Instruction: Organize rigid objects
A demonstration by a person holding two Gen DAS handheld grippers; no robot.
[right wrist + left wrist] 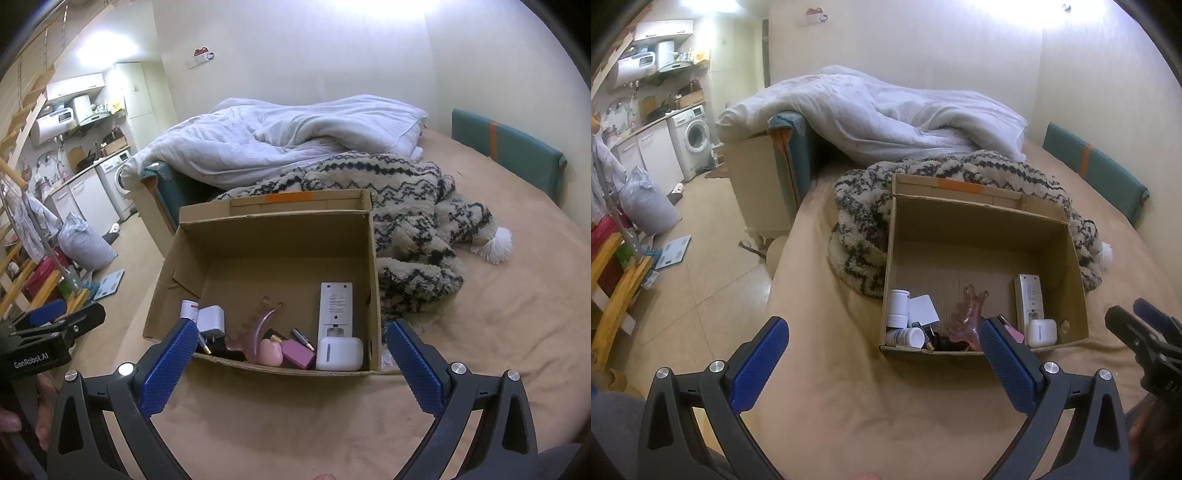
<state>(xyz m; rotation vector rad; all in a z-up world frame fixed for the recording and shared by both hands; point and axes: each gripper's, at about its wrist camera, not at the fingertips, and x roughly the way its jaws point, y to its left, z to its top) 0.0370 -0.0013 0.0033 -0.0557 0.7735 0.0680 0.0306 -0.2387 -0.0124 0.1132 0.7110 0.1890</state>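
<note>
1. My left gripper (884, 338) has its blue fingers (759, 363) spread wide with nothing between them, hovering above the tan bed sheet (849, 406) just short of the brown cardboard box (982, 225).
2. My right gripper (293, 345) is likewise wide open and empty, facing the same box's near wall (280, 365).
3. The rigid things appear gathered already. They lie clustered along the box's near side: a long white remote control (335, 302), a white rounded earbud case (339, 353), a translucent pink hair claw clip (969, 317), a white square plug adapter (211, 320), two white cylindrical bottles (899, 308), a purple rounded case (297, 354) and a pale pink rounded lump (271, 352).
4. The far half of the box floor is bare cardboard.
5. On the sheet around the box I see no loose rigid item. Only the black-and-cream patterned woolly blanket (410, 206) and the white crumpled duvet (295, 136) lie beyond it.
6. I judge the collecting largely done. What may be left is tidying inside the box, or fetching things outside these views.
</note>
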